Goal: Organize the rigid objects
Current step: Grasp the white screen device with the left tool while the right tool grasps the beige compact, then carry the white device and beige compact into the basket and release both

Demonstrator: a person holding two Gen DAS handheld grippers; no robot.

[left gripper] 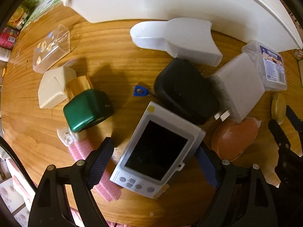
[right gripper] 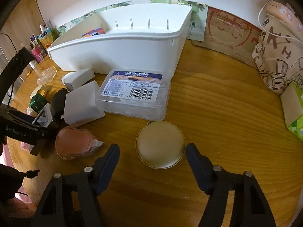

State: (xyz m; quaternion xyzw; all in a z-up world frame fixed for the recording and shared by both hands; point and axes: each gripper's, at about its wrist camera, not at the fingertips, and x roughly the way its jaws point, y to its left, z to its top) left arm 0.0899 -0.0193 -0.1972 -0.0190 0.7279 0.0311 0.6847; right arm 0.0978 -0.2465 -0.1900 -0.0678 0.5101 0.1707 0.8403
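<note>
While apart, claws [right gripper: 152,151] astride tin [right gripper: 160,144]

Light: warm, dim indoor cast; counter [left gripper: 117,43] amber.
Shadows: soft dark patch beside green box [left gripper: 87,109].
Glare: white bin [right gripper: 121,51] wall near blown out in left wrist view.
Blur: green box smeared, clear case [left gripper: 51,47] soft.
Distortion: strong fisheye bowing, black vignette at corners.
</note>
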